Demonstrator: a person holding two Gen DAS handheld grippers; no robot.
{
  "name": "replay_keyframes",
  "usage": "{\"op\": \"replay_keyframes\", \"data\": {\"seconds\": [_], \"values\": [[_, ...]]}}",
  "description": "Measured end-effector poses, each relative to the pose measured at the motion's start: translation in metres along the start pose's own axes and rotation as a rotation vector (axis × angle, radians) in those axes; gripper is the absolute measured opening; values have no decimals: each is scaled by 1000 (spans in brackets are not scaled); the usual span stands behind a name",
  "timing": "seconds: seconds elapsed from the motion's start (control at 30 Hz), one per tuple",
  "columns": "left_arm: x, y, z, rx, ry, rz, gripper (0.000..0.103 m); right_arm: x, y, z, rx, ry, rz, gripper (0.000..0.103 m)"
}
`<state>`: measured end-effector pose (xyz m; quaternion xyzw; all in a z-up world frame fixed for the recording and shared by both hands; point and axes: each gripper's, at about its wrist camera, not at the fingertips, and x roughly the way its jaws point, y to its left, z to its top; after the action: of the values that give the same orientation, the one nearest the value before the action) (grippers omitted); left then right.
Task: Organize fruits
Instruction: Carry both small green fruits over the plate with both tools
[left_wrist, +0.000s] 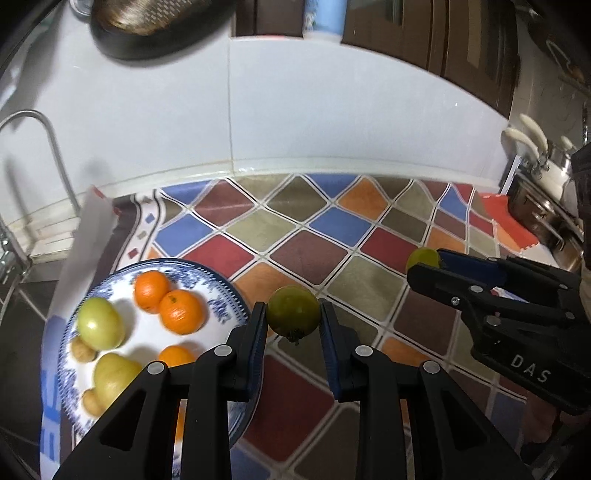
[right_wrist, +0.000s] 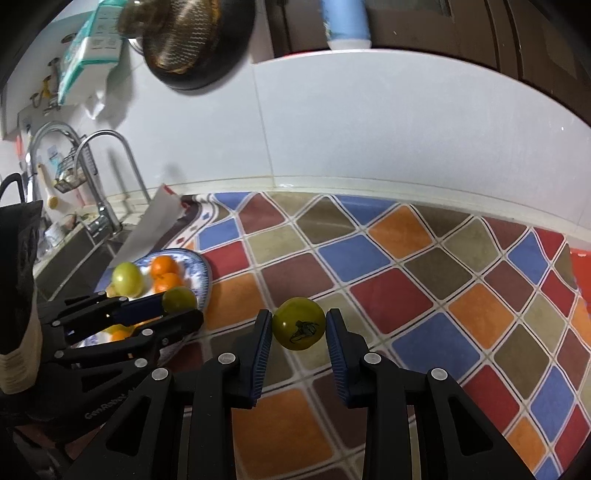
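Green tomato (left_wrist: 293, 311) clamped in left gripper (left_wrist: 293, 321), plate (left_wrist: 229, 306) just left; right gripper (right_wrist: 299, 326) holds another, farther off.

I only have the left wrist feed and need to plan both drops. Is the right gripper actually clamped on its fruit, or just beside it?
Observer: Clamped. In the right wrist view both pads press a green tomato held above the patterned mat.
Operator: Which way is its stem?
Observer: The dark stem scar faces the right camera, low on the fruit.
Operator: Anything left of the plate I can't see?
Observer: A sink with two curved faucets sits beyond the blue-and-white plate.
Operator: And my left gripper?
Observer: The left gripper holds its own green tomato right at the plate's near rim.
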<state>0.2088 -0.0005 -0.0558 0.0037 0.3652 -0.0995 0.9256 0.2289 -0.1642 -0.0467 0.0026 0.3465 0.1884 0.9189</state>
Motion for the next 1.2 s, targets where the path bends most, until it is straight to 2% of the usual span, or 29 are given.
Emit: {"op": "replay_keyframes", "data": {"seconds": [0.4, 0.7, 0.97, 1.2], "values": [[-78, 11, -16, -29, -110, 64, 28, -51, 50, -1, -62, -78, 54, 31], [-119, 30, -26, -40, -167, 108, 29, -77, 87, 1, -110, -127, 109, 31], [-139, 55, -31, -44, -186, 145, 28, -77, 117, 7, -133, -149, 152, 31], [-135, 79, -32, -45, -165, 166, 28, -61, 141, 12, -143, -141, 176, 31]]}}
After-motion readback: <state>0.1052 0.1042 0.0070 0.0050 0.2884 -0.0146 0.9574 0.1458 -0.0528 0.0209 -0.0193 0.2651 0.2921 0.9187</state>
